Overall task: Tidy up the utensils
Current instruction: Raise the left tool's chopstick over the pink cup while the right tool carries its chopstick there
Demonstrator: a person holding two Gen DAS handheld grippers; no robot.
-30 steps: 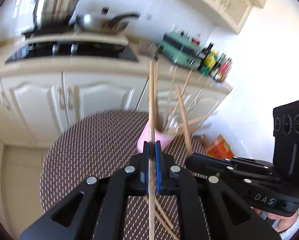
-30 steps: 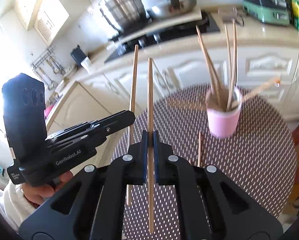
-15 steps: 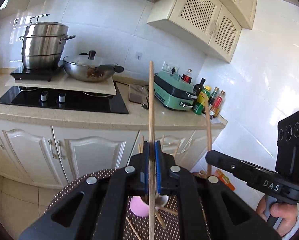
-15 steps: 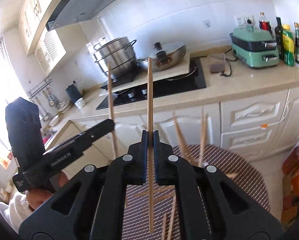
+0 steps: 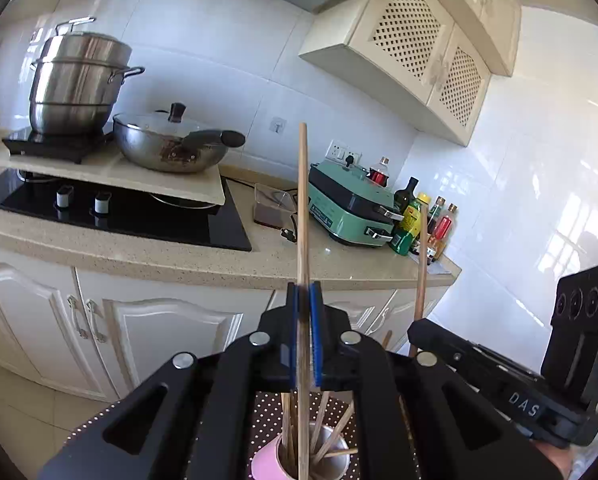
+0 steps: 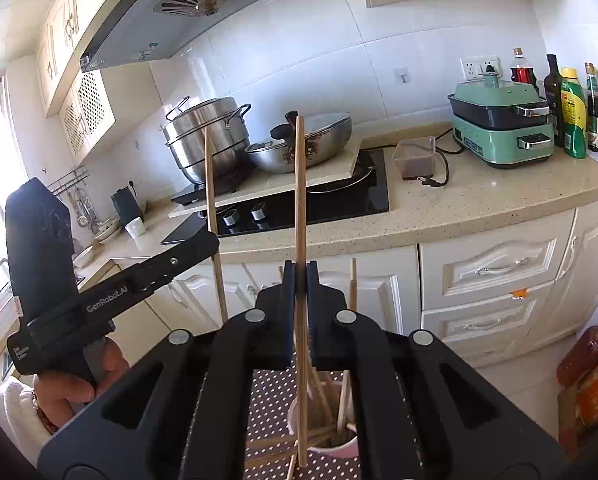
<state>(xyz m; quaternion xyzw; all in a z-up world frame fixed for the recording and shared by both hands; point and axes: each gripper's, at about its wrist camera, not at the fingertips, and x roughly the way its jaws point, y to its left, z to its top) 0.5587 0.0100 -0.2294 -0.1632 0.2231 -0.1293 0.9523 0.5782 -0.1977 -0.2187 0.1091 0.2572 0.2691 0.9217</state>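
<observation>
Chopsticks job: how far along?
Done: several chopsticks stand in the pink cup. In hand: left gripper and right gripper each clamp one chopstick upright above the cup. Left: drop both in, then collect the loose ones on the dotted mat.

We see pale wooden chopsticks clamped in black tongs with blue pads. Below the tongs sit a pink cup and a brown mat with white dots. Beyond the tongs are cream cabinets, a speckled beige counter and a mint-green cooker.
</observation>
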